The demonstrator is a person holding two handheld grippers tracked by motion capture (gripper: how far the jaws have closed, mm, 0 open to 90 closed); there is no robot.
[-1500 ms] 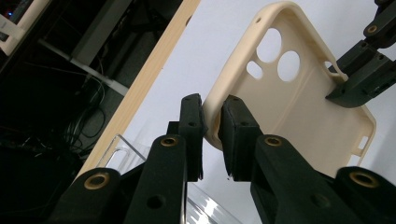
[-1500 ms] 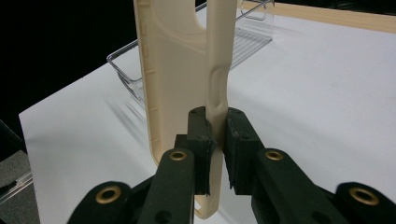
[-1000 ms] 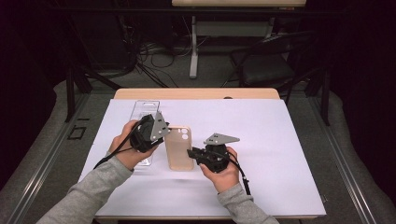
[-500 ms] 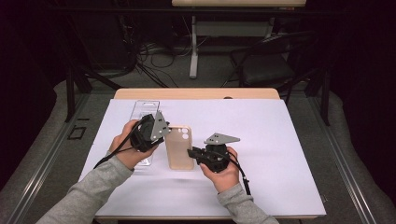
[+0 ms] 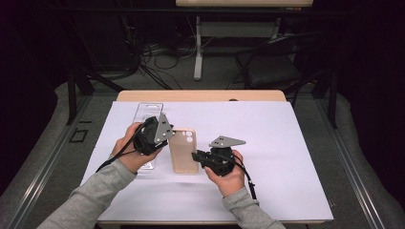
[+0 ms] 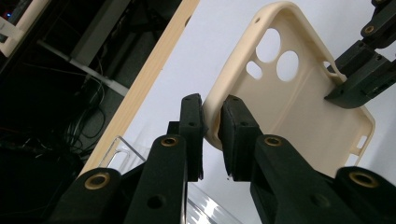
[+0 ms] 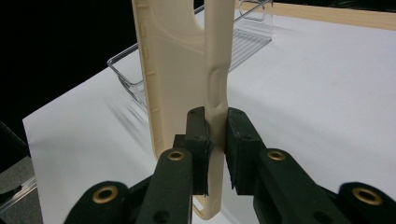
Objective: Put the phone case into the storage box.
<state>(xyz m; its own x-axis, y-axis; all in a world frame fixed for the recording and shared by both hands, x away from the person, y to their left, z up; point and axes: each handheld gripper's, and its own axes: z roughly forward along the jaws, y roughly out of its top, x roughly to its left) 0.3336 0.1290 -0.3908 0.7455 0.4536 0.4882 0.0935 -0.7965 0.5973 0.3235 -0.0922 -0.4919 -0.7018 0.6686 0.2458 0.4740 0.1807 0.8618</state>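
Nearest me, over the white table cover point(image 5: 286, 157), my right gripper point(image 5: 199, 157) pinches one long side wall of the cream phone case point(image 5: 184, 152), its jaws pressed onto the rim. Just beyond, my left gripper point(image 5: 165, 135) clamps the case's opposite edge near the camera-hole end, so the case hangs between both tools. Farther left lies a clear plastic tray point(image 5: 147, 112), toward the table's wooden far edge point(image 5: 200, 95).
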